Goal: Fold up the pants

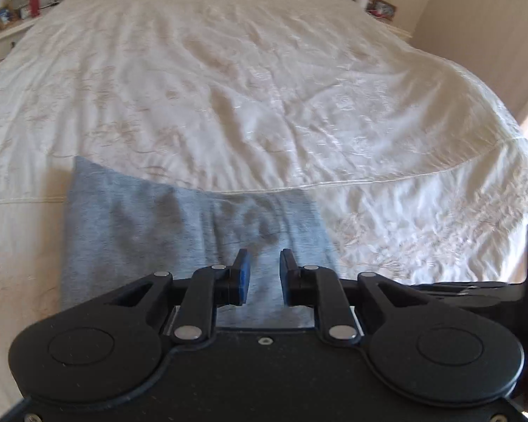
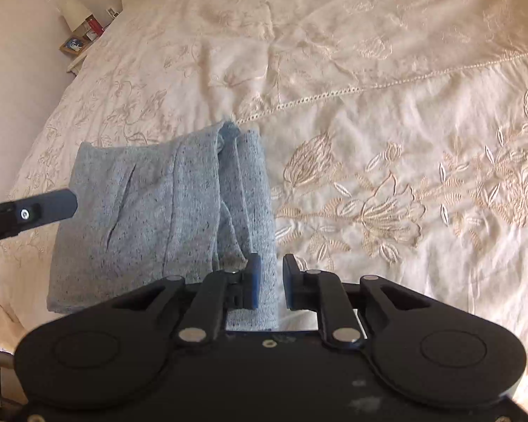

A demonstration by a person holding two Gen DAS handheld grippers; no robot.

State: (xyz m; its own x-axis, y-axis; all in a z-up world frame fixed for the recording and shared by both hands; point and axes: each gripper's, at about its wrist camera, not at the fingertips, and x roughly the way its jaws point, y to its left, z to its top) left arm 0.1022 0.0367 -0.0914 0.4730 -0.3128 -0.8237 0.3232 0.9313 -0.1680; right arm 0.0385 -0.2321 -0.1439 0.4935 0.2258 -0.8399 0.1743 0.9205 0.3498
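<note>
The grey-blue pants [image 1: 140,232] lie folded into a compact rectangle on the white embroidered bedspread [image 1: 264,88], near its front edge. My left gripper [image 1: 264,270] hovers over the right half of the bundle, open, with a clear gap between the blue pads and only flat fabric seen through it. In the right wrist view the pants [image 2: 140,211] show stacked layers and a rolled right edge. My right gripper [image 2: 271,277] stands open just above that right edge, its pads apart and not pressing the cloth. A black part of the left tool [image 2: 49,207] juts in over the bundle's left side.
The bedspread [image 2: 404,140] stretches wide beyond and to the right of the pants. A bedside table with a lamp and a picture frame [image 1: 14,14] stands at the far left, another [image 1: 380,7] at the far right. A wall borders the bed's right side.
</note>
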